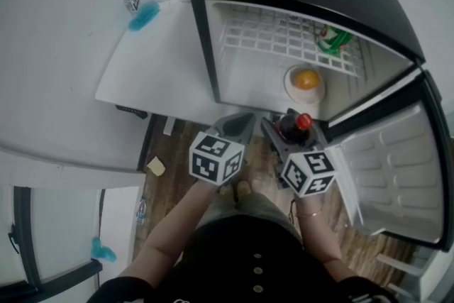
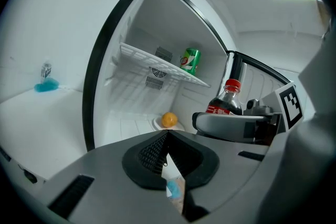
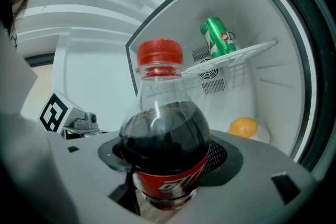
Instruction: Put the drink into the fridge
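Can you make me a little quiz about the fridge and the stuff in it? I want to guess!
1. True or false: the left gripper holds the bottle.
2. Where is the green can? A) on the wire shelf B) on the fridge floor C) in the door
3. Fill in: the round fruit on the plate is an ______.
Key: 1. False, the right gripper holds it. 2. A. 3. orange.
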`<action>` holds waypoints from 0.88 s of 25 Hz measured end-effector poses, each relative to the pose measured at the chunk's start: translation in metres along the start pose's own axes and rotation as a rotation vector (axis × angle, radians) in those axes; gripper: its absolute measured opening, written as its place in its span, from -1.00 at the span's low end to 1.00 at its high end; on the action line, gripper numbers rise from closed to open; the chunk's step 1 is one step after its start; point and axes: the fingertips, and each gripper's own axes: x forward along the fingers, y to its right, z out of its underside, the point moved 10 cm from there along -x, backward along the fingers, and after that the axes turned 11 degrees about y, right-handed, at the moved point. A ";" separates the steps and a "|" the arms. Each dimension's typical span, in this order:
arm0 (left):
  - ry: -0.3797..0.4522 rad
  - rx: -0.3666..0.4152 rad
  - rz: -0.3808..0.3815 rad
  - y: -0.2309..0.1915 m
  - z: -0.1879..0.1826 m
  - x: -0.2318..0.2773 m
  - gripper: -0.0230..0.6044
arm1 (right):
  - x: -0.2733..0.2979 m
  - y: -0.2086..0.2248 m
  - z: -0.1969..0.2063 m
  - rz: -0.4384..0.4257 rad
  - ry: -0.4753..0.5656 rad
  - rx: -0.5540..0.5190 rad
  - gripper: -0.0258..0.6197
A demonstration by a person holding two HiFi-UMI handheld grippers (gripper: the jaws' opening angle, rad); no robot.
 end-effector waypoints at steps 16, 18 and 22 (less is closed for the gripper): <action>-0.032 0.017 0.027 -0.010 0.006 0.019 -0.91 | 0.012 0.013 0.018 -0.011 -0.049 -0.006 0.08; -0.020 0.004 0.020 -0.013 0.006 0.021 -0.91 | 0.015 0.016 0.017 -0.011 -0.045 -0.016 0.09; 0.012 -0.013 0.005 -0.017 0.009 0.027 -0.91 | 0.022 0.023 0.019 -0.007 -0.050 -0.021 0.09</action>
